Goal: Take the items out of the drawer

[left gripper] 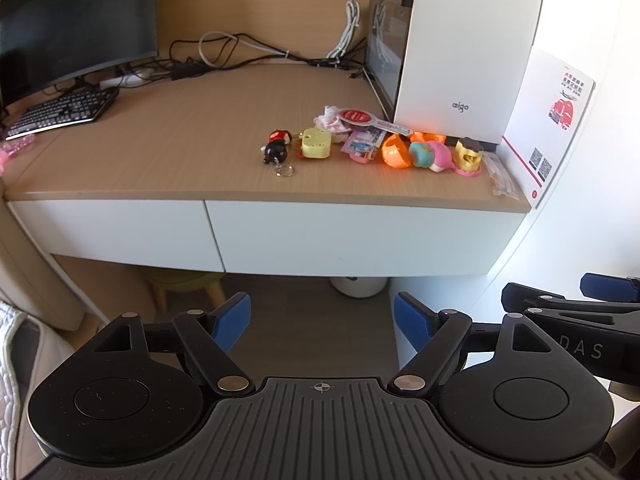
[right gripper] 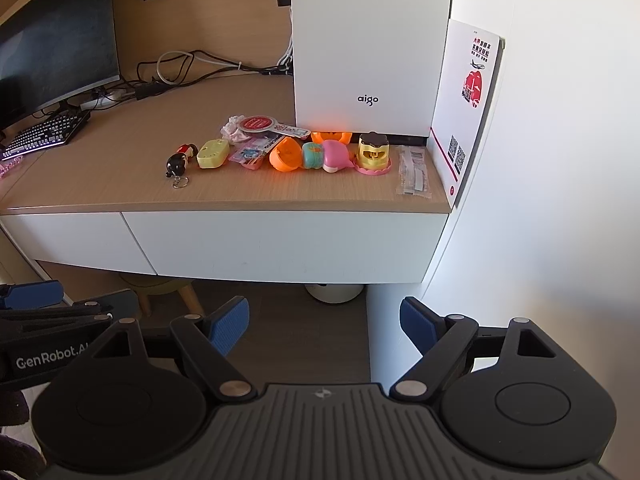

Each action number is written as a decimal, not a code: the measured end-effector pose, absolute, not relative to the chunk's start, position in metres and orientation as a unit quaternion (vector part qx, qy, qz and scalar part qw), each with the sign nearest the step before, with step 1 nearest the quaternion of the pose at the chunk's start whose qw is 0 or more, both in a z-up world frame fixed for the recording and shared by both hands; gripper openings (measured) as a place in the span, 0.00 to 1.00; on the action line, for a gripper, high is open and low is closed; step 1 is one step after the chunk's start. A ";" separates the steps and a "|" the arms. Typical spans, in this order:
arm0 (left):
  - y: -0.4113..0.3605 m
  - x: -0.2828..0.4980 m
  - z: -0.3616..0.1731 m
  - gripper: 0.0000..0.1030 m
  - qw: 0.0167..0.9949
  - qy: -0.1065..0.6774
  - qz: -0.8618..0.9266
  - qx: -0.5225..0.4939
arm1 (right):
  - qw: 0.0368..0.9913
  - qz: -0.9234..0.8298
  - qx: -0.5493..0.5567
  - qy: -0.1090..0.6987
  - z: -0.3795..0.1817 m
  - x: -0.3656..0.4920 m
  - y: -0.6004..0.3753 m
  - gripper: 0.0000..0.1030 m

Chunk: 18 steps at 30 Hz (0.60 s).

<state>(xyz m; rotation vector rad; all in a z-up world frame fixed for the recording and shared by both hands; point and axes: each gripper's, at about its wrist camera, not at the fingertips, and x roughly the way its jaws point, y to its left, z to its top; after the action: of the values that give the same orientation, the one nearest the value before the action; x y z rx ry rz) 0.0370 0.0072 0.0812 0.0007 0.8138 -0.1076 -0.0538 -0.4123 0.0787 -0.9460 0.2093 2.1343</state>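
Note:
Two white drawer fronts hang shut under the wooden desk; the right-hand drawer (left gripper: 352,236) (right gripper: 280,244) faces both grippers. On the desktop lies a row of small toys: a black-and-red figure keychain (left gripper: 276,150) (right gripper: 178,162), a yellow case (left gripper: 317,143) (right gripper: 213,153), an orange shell (left gripper: 394,152) (right gripper: 285,155), a pink toy (right gripper: 334,156) and a yellow-and-pink toy (left gripper: 469,156) (right gripper: 374,154). My left gripper (left gripper: 322,322) stands open and empty, well short of the drawer. My right gripper (right gripper: 324,326) is likewise open and empty. Each shows at the edge of the other's view.
A white computer case (left gripper: 460,60) (right gripper: 368,52) stands behind the toys, with a printed card (right gripper: 468,100) against the wall. A monitor (left gripper: 72,24), keyboard (left gripper: 64,110) and cables fill the left. Under the desk are a stool (right gripper: 168,288) and a white bin (right gripper: 334,292).

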 end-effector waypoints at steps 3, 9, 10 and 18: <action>0.008 0.037 0.081 0.82 0.917 0.396 -0.053 0.000 | 0.387 0.839 -0.373 0.082 0.078 -0.055 -0.413 0.81; 0.008 0.037 0.081 0.82 0.917 0.396 -0.052 0.000 | 0.387 0.839 -0.373 0.083 0.078 -0.055 -0.415 0.81; 0.008 0.037 0.081 0.82 0.917 0.396 -0.052 0.000 | 0.387 0.839 -0.373 0.083 0.078 -0.055 -0.415 0.81; 0.010 0.036 0.080 0.82 0.916 0.397 -0.049 -0.003 | 0.386 0.839 -0.374 0.083 0.077 -0.055 -0.417 0.81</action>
<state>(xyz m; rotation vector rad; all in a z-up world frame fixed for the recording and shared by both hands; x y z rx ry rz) 0.0357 0.0097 0.0799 -0.0052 0.8171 -0.1009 -0.0550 -0.4169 0.0770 -0.9523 0.2126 2.1368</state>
